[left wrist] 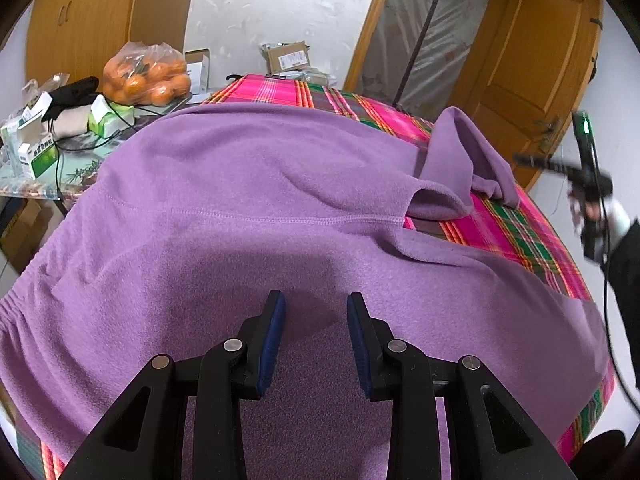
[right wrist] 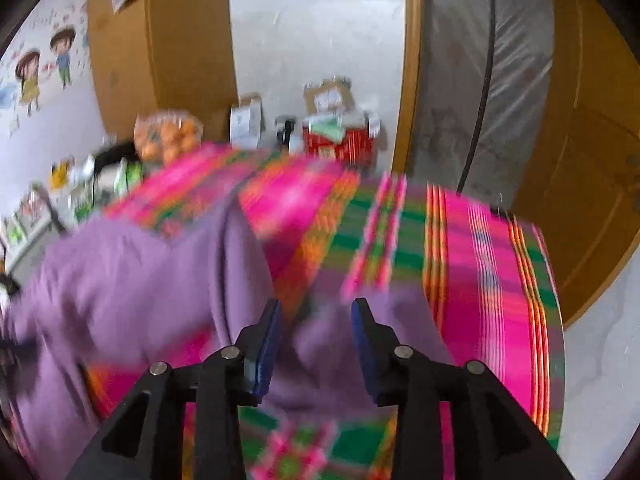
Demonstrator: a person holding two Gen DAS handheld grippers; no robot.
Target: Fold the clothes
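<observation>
In the left wrist view, the left gripper (left wrist: 316,300) hung over a soft purple fleece garment (left wrist: 240,216) spread wide across a pink, green and orange plaid cloth (left wrist: 516,232) on the table. Its two blue-padded fingers (left wrist: 272,340) stood apart with nothing pinched between them, only the fleece lying flat beneath. A stitched seam ran across the garment, and one purple sleeve (left wrist: 468,160) lay crumpled and folded over itself toward the far right of the cloth. Further right, the right gripper (left wrist: 584,176) appeared small and blurred in a hand (its jaws could not be read from here). Beyond the table sat a clear plastic bag of oranges (left wrist: 148,76), several small green-and-white cartons (left wrist: 40,152) and a brown cardboard parcel (left wrist: 288,58) against the wall.

In the right wrist view, heavily smeared by motion, the right gripper (right wrist: 316,308) showed its blue pads (right wrist: 266,360) parted, gripping nothing. A bunch of the purple fleece lay loose on the plaid cloth just beneath and between the fingers, while the main body of the garment stretched away to the left. The bag of oranges and the parcel showed faintly behind.
</observation>
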